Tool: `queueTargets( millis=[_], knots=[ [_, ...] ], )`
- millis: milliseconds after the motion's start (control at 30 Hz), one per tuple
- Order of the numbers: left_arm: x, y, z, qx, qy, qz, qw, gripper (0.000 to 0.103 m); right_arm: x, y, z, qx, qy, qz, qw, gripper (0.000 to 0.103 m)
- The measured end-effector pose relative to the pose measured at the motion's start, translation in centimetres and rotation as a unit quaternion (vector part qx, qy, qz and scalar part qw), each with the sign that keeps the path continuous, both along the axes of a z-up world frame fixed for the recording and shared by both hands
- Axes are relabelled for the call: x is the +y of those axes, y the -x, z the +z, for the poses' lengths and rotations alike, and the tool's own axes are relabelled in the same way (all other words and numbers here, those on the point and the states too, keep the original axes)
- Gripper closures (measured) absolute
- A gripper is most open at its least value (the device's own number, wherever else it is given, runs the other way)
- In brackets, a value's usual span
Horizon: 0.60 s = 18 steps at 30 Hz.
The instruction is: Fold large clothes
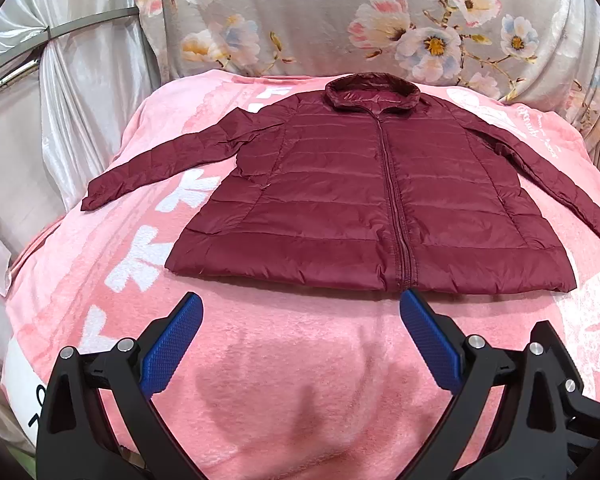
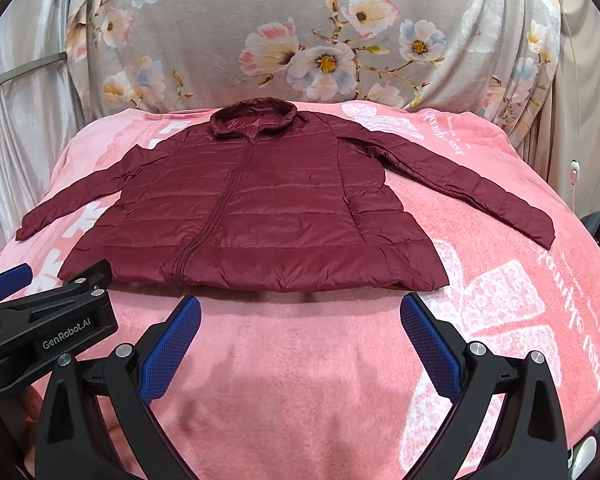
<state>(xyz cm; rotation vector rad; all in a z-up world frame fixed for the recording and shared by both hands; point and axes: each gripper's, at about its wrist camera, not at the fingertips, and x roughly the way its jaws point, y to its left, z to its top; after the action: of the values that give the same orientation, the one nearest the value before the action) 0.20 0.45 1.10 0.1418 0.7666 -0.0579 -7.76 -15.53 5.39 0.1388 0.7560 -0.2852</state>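
Lying flat and face up on a pink blanket (image 1: 300, 360), zipped to the collar: a maroon puffer jacket (image 1: 363, 200), hem toward the cameras and collar (image 1: 371, 94) toward a floral grey cloth (image 1: 319, 12) draped behind. Spreading out to both sides, the two sleeves: the left sleeve (image 1: 160, 168) reaching toward the blanket's left edge, the right sleeve (image 2: 459, 176) slanting down toward the right, its cuff resting on white printing on the blanket. Showing white lettering and patterns along both flanks of the blanket.

Hovering just short of the hem, above bare blanket: the left gripper (image 1: 300, 316), jaws spread wide, holding nothing, its blue pads (image 1: 172, 344) flanking the zipper's lower end without touching the fabric. Hovering likewise just beside it: the right gripper (image 2: 300, 316), jaws also gaping and empty, in front of the right half of the hem. Sitting close together, the two tools, the left one's black body showing at the lower left of the right wrist view. Hanging at far left, a shiny silver curtain (image 1: 80, 92).
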Motion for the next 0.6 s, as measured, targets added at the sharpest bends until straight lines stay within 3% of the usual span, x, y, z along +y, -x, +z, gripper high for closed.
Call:
queueTargets(
  millis=[600],
  knots=[
    [0.29,0.00,0.29,0.000,0.002,0.000,1.0000,0.007,0.15,-0.20,-0.26,-0.001,0.001,0.000,1.000,0.005]
  ],
)
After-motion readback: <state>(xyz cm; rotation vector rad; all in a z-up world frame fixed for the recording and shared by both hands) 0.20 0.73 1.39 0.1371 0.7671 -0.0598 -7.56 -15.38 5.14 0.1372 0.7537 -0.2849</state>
